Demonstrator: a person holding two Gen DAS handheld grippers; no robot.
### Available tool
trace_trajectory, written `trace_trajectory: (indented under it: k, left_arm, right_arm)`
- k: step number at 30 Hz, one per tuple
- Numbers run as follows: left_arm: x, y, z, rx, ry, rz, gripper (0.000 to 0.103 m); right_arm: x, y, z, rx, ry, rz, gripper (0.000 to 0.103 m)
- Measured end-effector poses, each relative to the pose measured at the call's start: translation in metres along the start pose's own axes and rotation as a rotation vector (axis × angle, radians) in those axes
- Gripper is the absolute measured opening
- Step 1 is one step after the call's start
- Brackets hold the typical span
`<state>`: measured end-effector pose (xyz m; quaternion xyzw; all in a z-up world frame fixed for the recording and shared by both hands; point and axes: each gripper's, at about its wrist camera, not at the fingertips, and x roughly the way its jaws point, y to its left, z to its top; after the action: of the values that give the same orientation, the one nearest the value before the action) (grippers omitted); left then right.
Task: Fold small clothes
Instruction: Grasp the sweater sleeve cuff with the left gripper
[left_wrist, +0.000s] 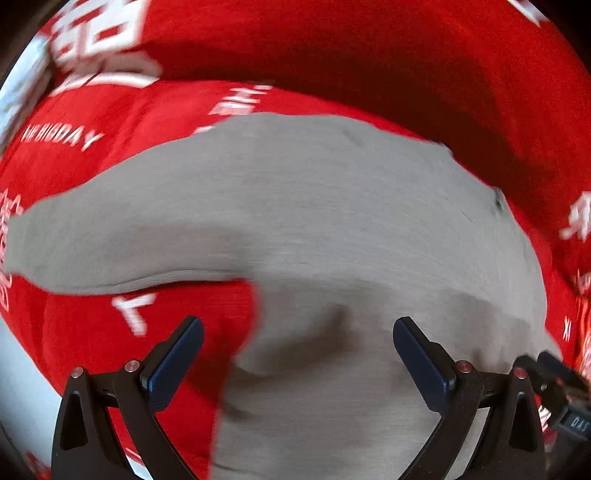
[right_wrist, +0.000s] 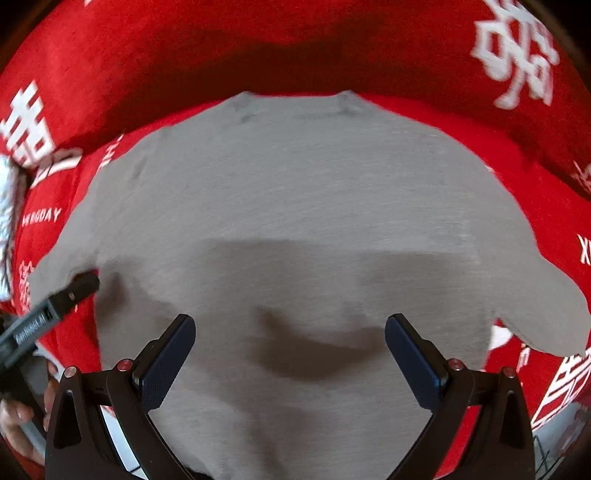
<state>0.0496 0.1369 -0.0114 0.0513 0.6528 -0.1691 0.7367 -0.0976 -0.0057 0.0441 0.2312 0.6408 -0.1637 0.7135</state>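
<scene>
A small grey T-shirt (right_wrist: 295, 206) lies spread flat on a red cloth, collar at the far side and a sleeve out to each side. In the left wrist view the same grey T-shirt (left_wrist: 314, 221) fills the middle, one sleeve reaching left. My left gripper (left_wrist: 297, 332) hovers open above the shirt's lower left part, nothing between its fingers. My right gripper (right_wrist: 290, 330) is open over the shirt's lower middle, also holding nothing. The left gripper (right_wrist: 83, 282) shows at the left edge of the right wrist view, near the left sleeve.
A red cloth (right_wrist: 184, 55) with white lettering covers the surface under and around the shirt, with a raised fold behind it. A person's hand (right_wrist: 18, 413) holds the left tool at the lower left. The right tool's tip (left_wrist: 554, 376) shows at the right edge.
</scene>
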Motion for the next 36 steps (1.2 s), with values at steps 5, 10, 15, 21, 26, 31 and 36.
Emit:
trace_trajectory:
  k: [5,10,15,21,26,31,36]
  left_arm:
    - [-0.006,0.094,-0.001,-0.159,-0.059,0.029,0.103]
    - [-0.01,0.196,-0.01,-0.353,-0.127,0.057,0.103]
    - [0.009,0.253,-0.016,-0.501,-0.125,-0.046,0.103]
    - [0.022,0.283,-0.006,-0.593,-0.173,-0.231,0.103]
    - [0.027,0.293,0.002,-0.644,-0.198,-0.264,0.099]
    - [0.027,0.304,-0.001,-0.658,-0.216,-0.251,0.026]
    - [0.018,0.303,0.002,-0.602,-0.259,-0.329,0.013]
  right_arm:
    - [0.013,0.046,-0.006,-0.081,0.027,0.02,0.102]
    - [0.02,0.083,-0.014,-0.145,0.043,0.036,0.102]
    - [0.023,0.113,-0.018,-0.185,0.045,0.041,0.102]
    - [0.027,0.133,-0.019,-0.211,0.057,0.043,0.102]
    - [0.032,0.147,-0.019,-0.224,0.064,0.045,0.102]
    - [0.032,0.147,-0.022,-0.216,0.065,0.053,0.102]
    - [0.029,0.143,-0.025,-0.193,0.053,0.063,0.102]
